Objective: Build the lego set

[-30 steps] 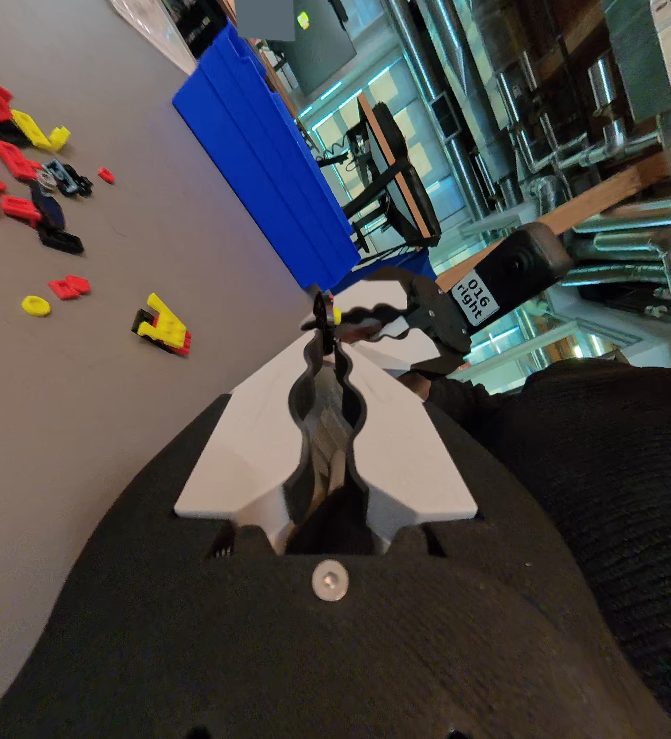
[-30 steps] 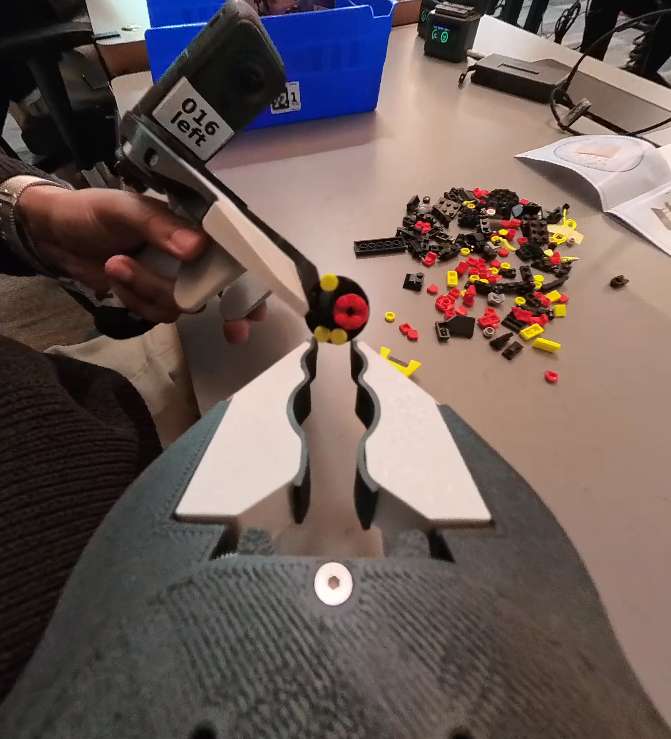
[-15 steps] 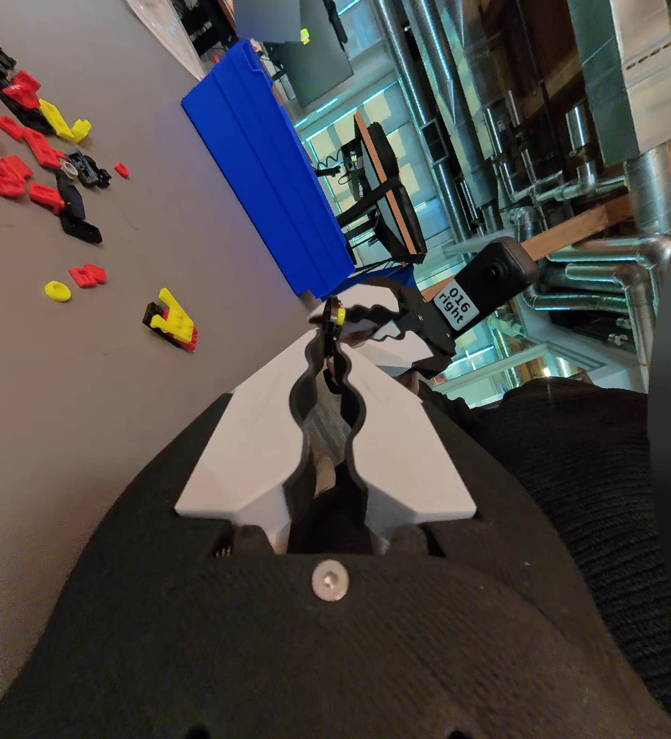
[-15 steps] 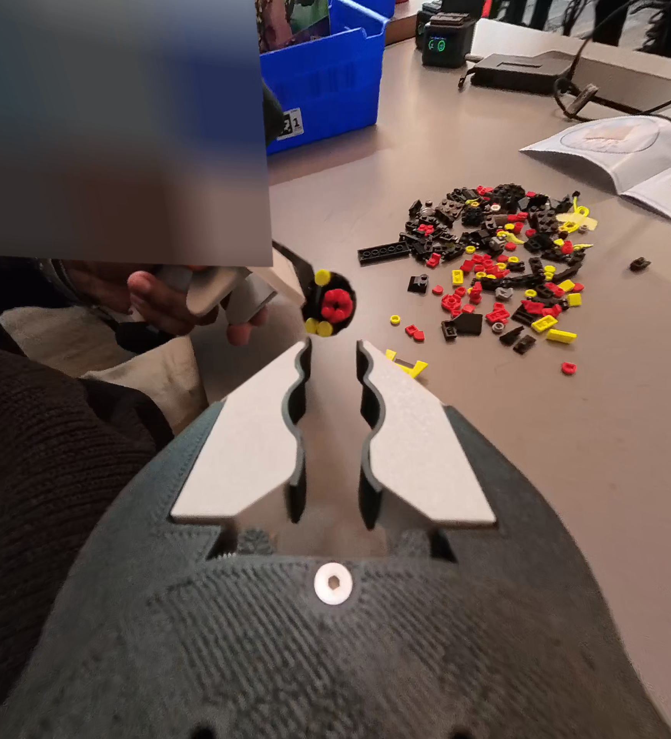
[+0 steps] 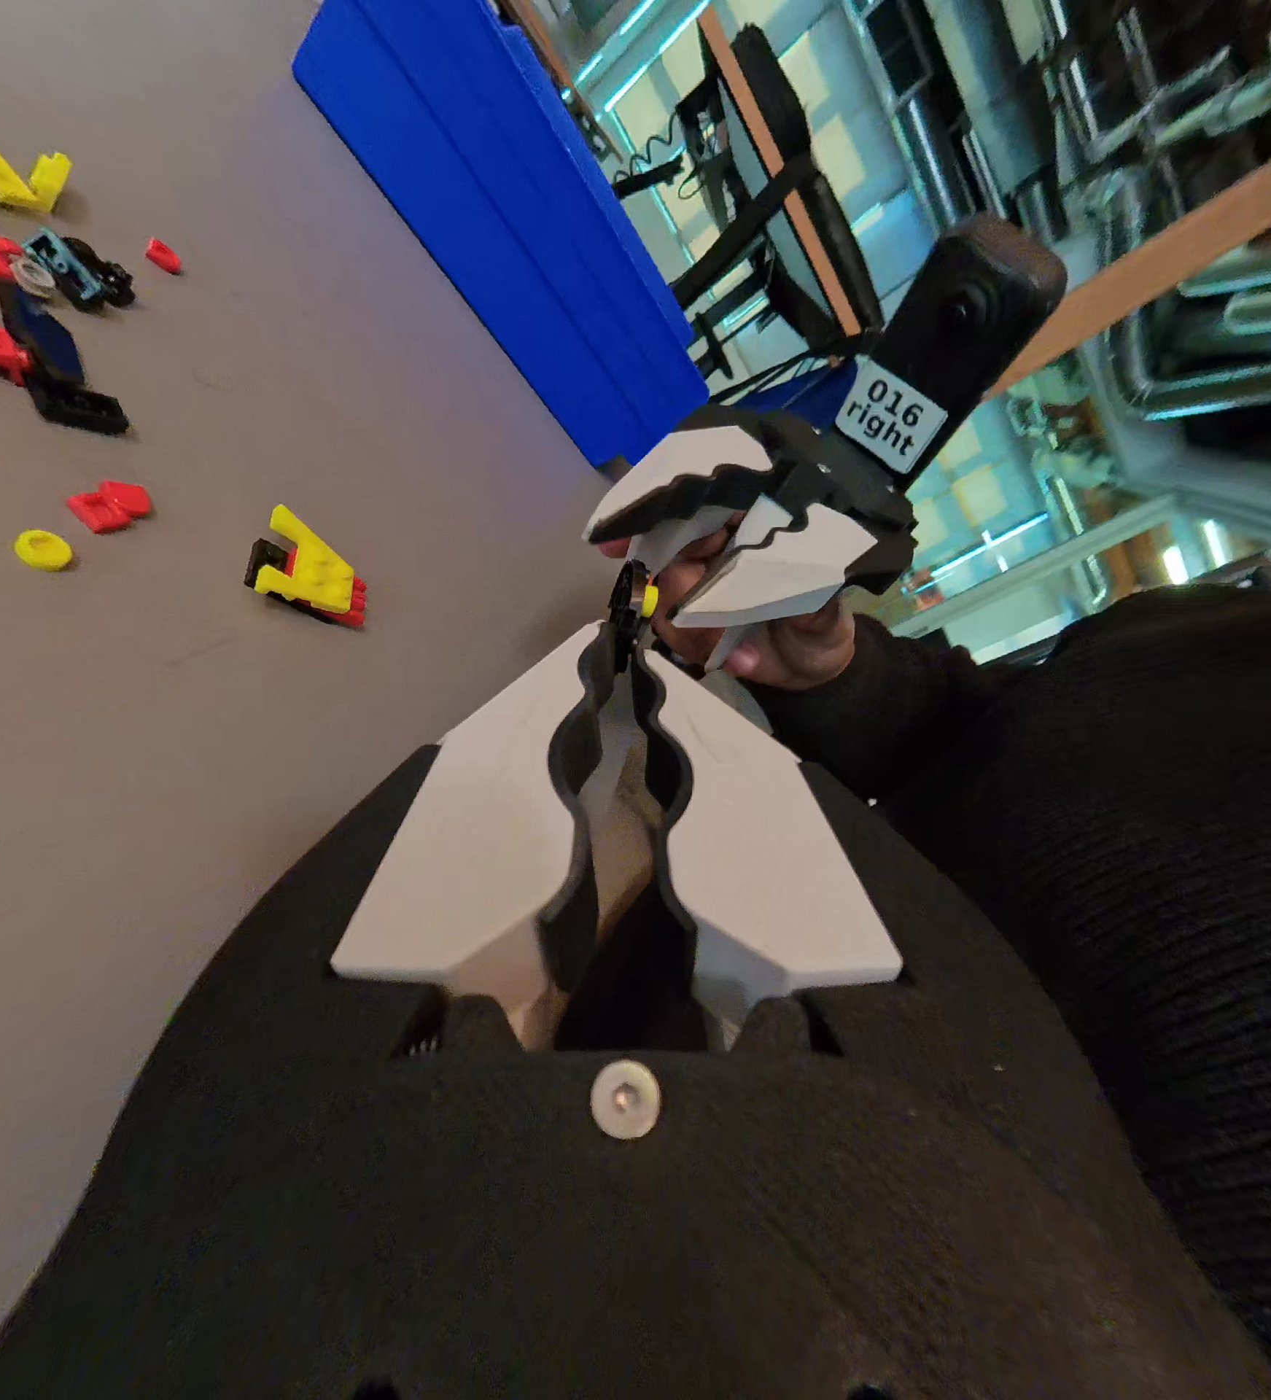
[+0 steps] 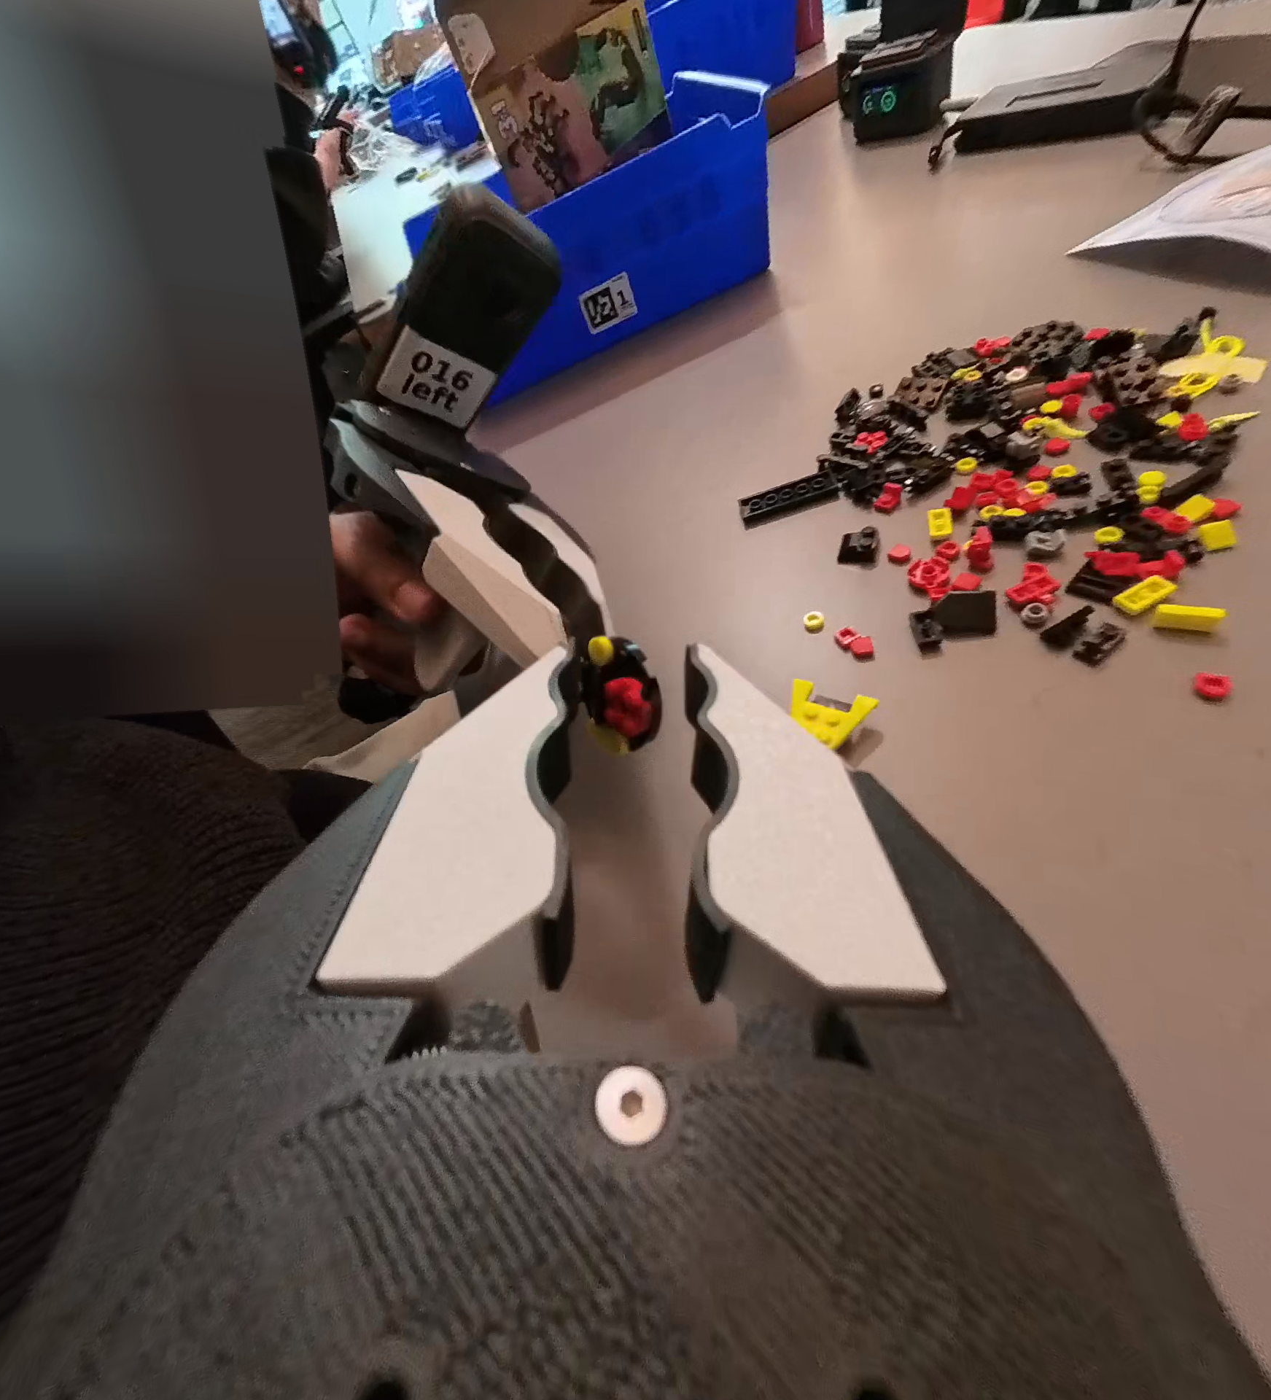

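Left gripper (image 5: 623,644): pale matte fingers with wavy black inner pads, clamped by their tips on the edge of the round piece; its black, grainy body fills the lower part of its own view.
Right gripper (image 6: 628,667): same build, jaws apart with nothing between the pads; its tips reach to either side of the round piece, which sits close to the left finger. Contact cannot be told.
Round piece (image 6: 621,701): a small black disc, held edge-on in the air above the table edge, with a red studded block at its centre and yellow round studs at its rim.
Small build (image 5: 306,572): a yellow wedge plate on black and red layers, lying alone on the table near the grippers.
Loose bricks (image 6: 1056,485): a spread heap of glossy black, red and yellow bits, farther out on the table.
Table (image 6: 920,871): smooth, matte grey-brown.
Bin (image 6: 647,220): blue plastic, with a small printed sticker on its front and a cardboard box inside.
Booklet (image 6: 1223,220): white printed pages at the far right.
Room: metal pipes and ducts overhead, bright windows.
Labels: each gripper's black camera carries a white printed tag.
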{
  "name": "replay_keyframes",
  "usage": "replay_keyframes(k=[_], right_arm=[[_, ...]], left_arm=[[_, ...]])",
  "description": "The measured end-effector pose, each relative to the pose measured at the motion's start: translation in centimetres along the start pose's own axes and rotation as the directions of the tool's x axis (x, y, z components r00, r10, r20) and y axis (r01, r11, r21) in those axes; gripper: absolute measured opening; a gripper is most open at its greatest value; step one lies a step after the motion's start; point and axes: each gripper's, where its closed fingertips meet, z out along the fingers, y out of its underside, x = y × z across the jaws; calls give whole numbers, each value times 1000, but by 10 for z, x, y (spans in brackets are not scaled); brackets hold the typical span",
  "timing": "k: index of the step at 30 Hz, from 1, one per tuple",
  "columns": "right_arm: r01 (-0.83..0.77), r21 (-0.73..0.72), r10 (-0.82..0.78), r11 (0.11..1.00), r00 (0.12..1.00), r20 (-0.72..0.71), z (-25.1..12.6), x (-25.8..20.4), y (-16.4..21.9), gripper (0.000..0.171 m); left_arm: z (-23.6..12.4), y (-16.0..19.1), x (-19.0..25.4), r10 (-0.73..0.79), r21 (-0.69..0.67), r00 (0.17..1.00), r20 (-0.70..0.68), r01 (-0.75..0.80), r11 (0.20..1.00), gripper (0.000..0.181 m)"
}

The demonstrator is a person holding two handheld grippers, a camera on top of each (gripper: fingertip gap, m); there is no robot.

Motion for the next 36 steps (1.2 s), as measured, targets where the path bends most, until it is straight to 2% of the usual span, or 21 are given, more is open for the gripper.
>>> replay_keyframes(k=[4,10,14,18,21,26,36], right_arm=[[-29,-45,31,999,998,52,2,-4,9,13],[-123,-60,131,991,978,164,1,-12,11,11],[-271,37,255,962,938,237,-7,-10,-8,6],[-401,112,352,909,885,306,-14,-5,-22,5],[-403,114,351,908,881,316,-12,-8,-23,5],[-362,93,318,928,896,309,-7,-15,-19,6],[-298,43,267,954,904,333,-3,-27,-12,7]], left_arm=[[-2,-3,0,53,7,998,21,-53,999,0],[-6,-9,8,38,50,999,-28,-37,998,0],[-9,-18,11,45,106,998,-40,-41,994,11],[-3,-14,15,6,89,997,-75,1,996,15],[0,-14,18,-3,102,996,-89,12,995,14],[-8,-25,20,6,163,994,-106,12,987,2],[-13,-28,31,42,183,986,-161,-11,983,1]])
